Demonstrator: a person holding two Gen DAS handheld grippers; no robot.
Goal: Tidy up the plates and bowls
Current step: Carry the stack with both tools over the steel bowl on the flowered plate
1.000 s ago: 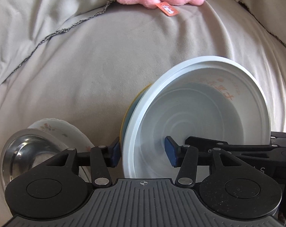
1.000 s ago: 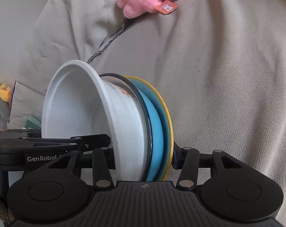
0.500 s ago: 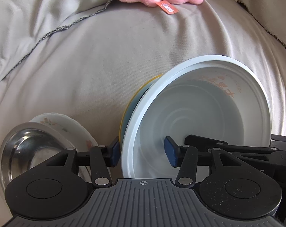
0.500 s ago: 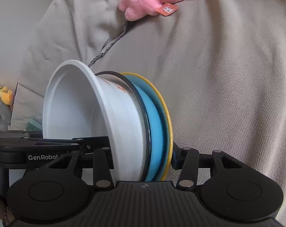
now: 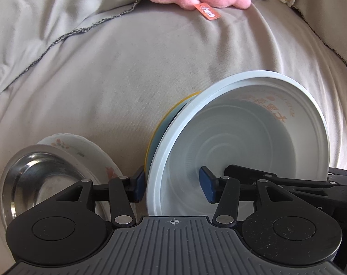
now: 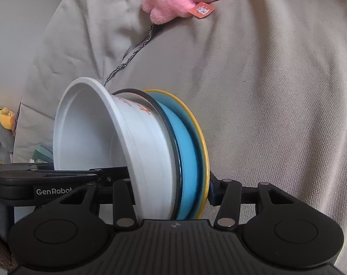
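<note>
I see both grippers clamped on same tilted stack at lower centre: left gripper (image 5: 173, 184) and right gripper (image 6: 171, 192) pinch white bowl (image 5: 242, 142), blue plate (image 6: 187, 160), yellow plate (image 6: 204, 151) together. Steel bowl (image 5: 35, 181) in floral dish (image 5: 86, 149), lower left, on grey cloth (image 5: 150, 68).

Left hand-held gripper (image 5: 173, 186): pitched steeply downward, blue pads set either side of a stack's edge, one inside, one behind, both touching. Right hand-held gripper (image 6: 171, 193): angled down more gently, jaws partly closed, clamped across the same stack from the opposite side, far pad against the back, near pad hidden. Both grippers crossing close together, black linkages overlapping.
</note>
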